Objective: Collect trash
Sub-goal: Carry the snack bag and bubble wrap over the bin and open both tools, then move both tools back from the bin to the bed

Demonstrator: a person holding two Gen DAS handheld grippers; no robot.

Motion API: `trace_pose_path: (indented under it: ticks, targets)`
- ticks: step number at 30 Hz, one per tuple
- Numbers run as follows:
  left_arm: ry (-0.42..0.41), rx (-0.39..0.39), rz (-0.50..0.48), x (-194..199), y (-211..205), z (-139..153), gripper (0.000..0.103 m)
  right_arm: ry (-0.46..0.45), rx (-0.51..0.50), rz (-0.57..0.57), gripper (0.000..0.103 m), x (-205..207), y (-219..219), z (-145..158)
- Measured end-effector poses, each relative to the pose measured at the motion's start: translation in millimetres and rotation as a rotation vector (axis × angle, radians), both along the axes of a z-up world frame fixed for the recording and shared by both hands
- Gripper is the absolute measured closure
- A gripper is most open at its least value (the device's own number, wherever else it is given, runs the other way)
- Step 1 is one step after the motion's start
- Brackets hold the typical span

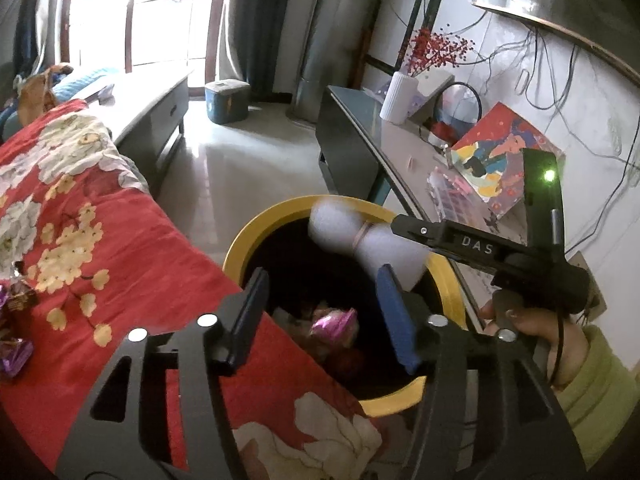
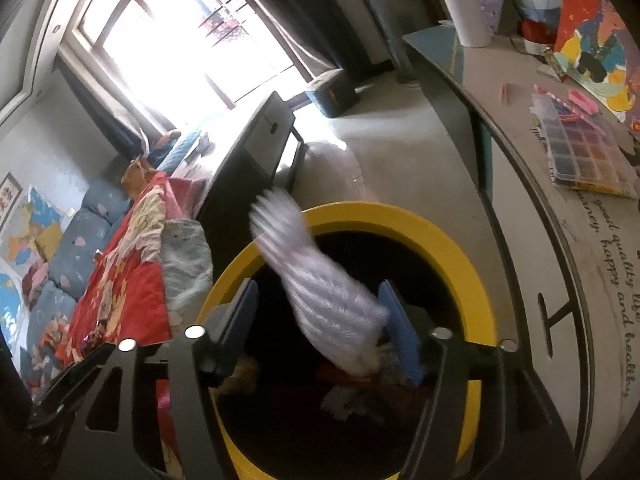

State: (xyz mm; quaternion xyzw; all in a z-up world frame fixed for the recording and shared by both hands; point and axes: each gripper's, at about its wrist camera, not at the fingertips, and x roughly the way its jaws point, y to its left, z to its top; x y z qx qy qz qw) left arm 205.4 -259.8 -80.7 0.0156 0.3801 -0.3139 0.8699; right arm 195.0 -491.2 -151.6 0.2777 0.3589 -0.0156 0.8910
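My left gripper (image 1: 320,312) hangs with its jaws apart and nothing between them, over the near edge of the yellow-rimmed bin (image 1: 256,232), which stands beside the red floral blanket (image 1: 132,240). My right gripper (image 2: 320,328) is also spread wide above the bin; a white foam wrap (image 2: 320,292), blurred, lies against its right finger over the opening. Pink foil wrapper (image 1: 334,322) sits inside.
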Motion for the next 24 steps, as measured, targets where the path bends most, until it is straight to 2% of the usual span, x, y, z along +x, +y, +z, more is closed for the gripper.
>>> trace_pose_path:
  ticks: [1, 4, 7, 11, 24]
  targets:
    - [-0.003, -0.003, 0.010, -0.4, 2.3, 0.6, 0.041, 0.000, -0.002, -0.005, 0.038, -0.2, 0.7, 0.3]
    - [-0.011, -0.026, 0.044, 0.0, 11.8, 5.0, 0.023, -0.011, -0.014, -0.014, 0.035, -0.3, 2.5, 3.3]
    - [-0.032, -0.027, 0.096, -1.0, 27.1, 11.0, 0.013, -0.038, -0.031, 0.000, 0.033, -1.3, 12.4, 9.9]
    - [-0.053, -0.030, 0.153, -3.4, 46.6, 18.4, 0.011, -0.083, -0.059, 0.024, 0.028, -3.2, 29.0, 23.2]
    - [-0.133, -0.042, 0.349, -19.0, 117.7, 41.5, 0.011, -0.170, -0.101, 0.182, 0.026, -2.9, 105.6, 55.1]
